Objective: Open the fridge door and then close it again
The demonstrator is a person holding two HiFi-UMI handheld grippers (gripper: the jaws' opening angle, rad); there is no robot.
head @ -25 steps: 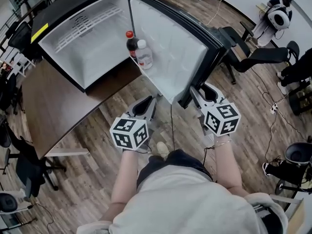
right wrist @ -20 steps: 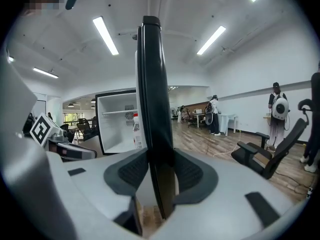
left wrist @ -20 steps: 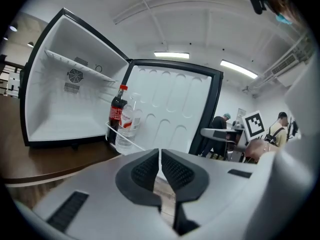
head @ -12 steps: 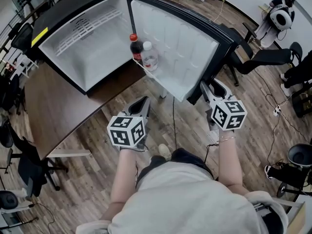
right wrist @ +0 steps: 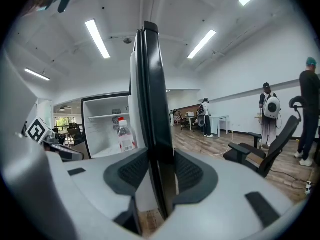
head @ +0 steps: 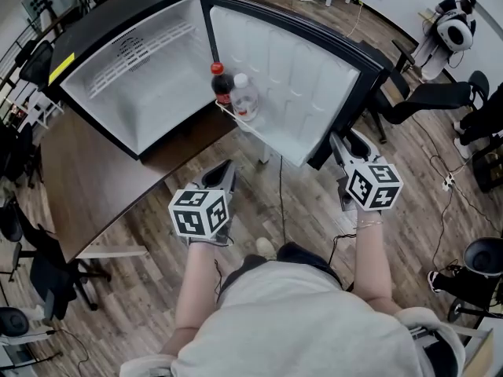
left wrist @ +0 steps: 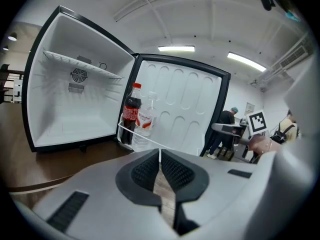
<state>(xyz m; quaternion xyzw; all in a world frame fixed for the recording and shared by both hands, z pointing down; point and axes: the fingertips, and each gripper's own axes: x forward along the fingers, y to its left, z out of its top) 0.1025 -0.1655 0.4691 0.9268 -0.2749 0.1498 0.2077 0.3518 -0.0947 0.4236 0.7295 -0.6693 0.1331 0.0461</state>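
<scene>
Fridge door [head: 291, 77], cola bottle [head: 221, 85], water bottle [head: 245, 100], labels illegible

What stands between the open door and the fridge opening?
Nothing visible between door and fridge. The shut left gripper hangs near the sweep and may need to clear. The bottles ride in the door.

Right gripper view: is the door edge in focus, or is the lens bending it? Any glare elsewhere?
Right gripper view: fridge door edge sharp, bowed by the wide lens; ceiling lights bright but no glare on it. Left gripper view: dark corners, fridge interior evenly lit. Head view: even light, door outline curved.
</scene>
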